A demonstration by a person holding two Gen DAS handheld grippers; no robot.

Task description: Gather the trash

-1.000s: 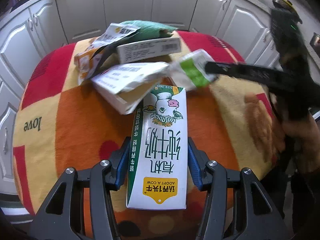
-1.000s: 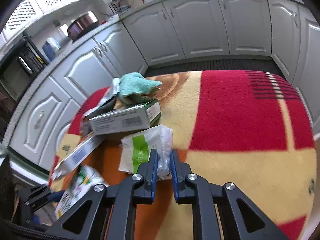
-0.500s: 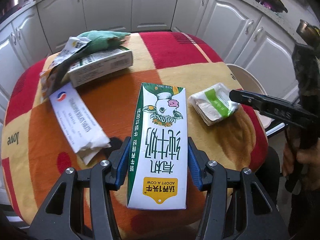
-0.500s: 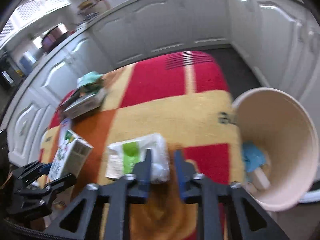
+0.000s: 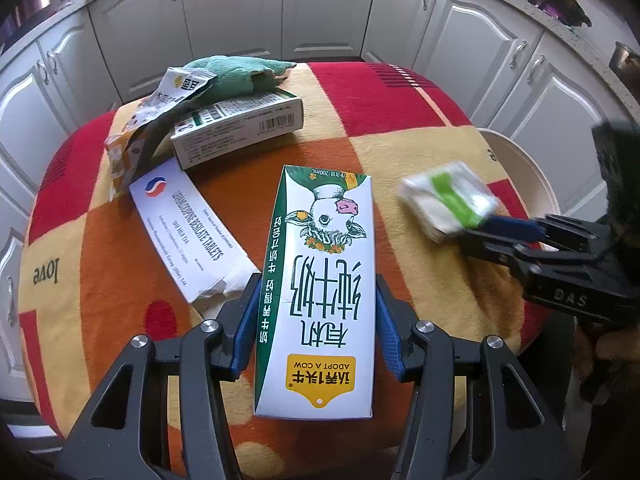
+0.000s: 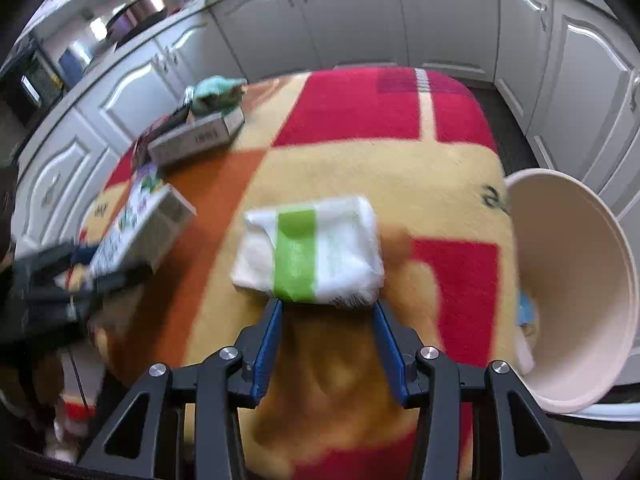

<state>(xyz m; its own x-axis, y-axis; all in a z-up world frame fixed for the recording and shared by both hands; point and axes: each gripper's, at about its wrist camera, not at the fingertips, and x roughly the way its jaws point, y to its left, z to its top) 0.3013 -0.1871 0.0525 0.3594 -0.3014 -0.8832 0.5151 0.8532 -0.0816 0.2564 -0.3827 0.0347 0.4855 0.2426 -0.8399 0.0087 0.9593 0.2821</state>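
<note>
Tissue pack point(image 6: 308, 252) lies just beyond the right gripper's point(image 6: 327, 312) just-opened, empty jaws.

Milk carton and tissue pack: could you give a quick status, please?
Left claw shut on milk carton. Right claw just opened; tissue pack released on blanket. Bin beside table.

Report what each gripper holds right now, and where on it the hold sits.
The left gripper clamps the milk carton across its long sides. The right gripper, jaws just opening, holds nothing; the tissue pack lies at its fingertips.
</note>
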